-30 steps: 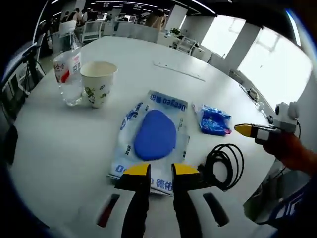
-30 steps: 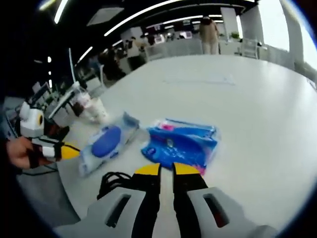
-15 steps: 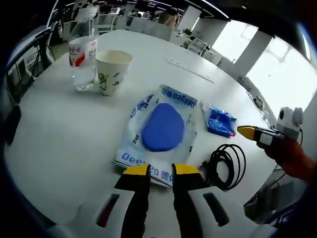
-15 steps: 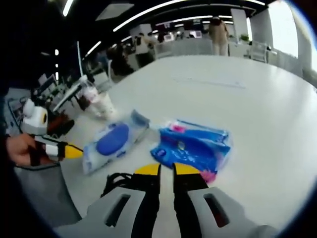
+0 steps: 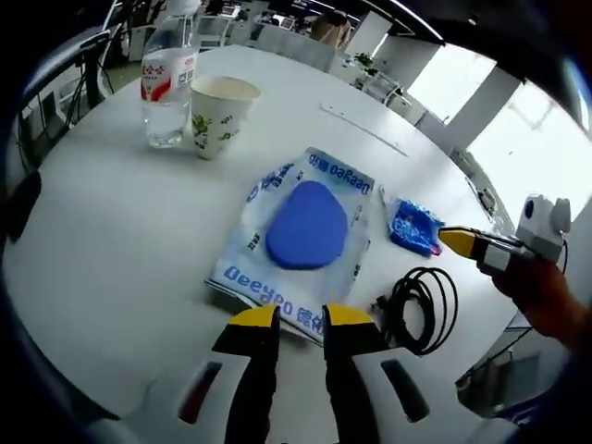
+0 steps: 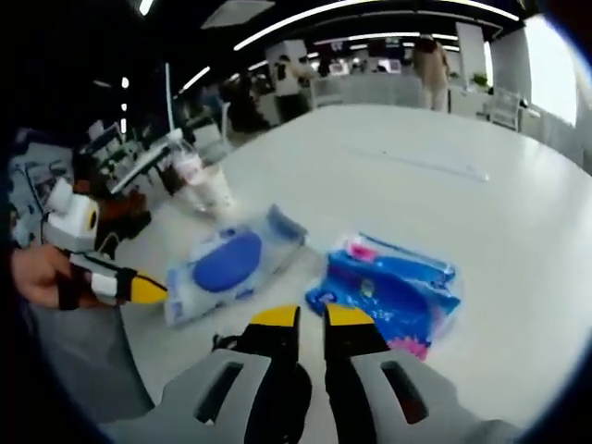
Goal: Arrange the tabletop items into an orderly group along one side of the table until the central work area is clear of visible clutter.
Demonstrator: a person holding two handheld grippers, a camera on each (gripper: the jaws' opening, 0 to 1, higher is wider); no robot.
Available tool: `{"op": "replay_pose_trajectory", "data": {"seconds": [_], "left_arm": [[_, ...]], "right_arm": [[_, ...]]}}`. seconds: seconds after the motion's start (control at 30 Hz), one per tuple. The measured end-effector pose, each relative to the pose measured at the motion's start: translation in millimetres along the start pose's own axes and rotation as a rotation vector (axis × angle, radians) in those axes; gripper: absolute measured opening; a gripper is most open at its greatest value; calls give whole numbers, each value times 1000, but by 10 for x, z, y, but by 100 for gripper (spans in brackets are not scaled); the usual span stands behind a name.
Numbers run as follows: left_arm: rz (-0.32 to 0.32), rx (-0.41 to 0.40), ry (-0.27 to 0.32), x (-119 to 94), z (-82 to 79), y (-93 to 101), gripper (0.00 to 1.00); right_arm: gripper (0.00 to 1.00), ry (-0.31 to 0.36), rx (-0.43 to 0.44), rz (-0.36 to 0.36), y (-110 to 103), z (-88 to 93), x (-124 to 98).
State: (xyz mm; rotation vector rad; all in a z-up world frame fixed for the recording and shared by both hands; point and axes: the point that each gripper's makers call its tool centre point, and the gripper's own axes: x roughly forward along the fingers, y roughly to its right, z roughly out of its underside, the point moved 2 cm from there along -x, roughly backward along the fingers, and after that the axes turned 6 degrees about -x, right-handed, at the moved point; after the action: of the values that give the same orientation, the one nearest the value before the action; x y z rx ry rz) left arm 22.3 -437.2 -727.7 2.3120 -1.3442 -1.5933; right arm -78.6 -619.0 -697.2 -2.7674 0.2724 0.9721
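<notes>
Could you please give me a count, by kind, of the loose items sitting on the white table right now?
Water bottle: 1
Paper cup: 1
Clear packet holding a blue mouse-shaped item: 1
Small blue wrapper pack: 1
Coiled black cable: 1
Total: 5

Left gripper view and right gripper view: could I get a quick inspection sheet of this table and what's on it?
Surface: white table, large.
Job's things: water bottle beside paper cup; clear pouch with blue pad; blue packet.
Clutter: thin strip lying farther back.
Grippers: left gripper shut, empty, by the pouch's near edge; right gripper shut, empty, near the packet.
Cables: black coiled cable near the table edge.
Surroundings: open office, people standing far off.
</notes>
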Motion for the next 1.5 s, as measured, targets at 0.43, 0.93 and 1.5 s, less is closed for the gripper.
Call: {"op": "replay_pose_trajectory", "data": {"seconds": [0.43,0.93,1.5], "left_arm": [[5,-52,11,-27,-17,-2,18],[-26,-123,19,-126,85,-51,19],[-55,-241,-5,-105,195,-72,18]], "right_arm": [[8,-11,-37,-31,-53,-85,89],[9,-34,-95,-68,-82,-214,269],[13,-104,-194,-131,-93,-465,764]]}}
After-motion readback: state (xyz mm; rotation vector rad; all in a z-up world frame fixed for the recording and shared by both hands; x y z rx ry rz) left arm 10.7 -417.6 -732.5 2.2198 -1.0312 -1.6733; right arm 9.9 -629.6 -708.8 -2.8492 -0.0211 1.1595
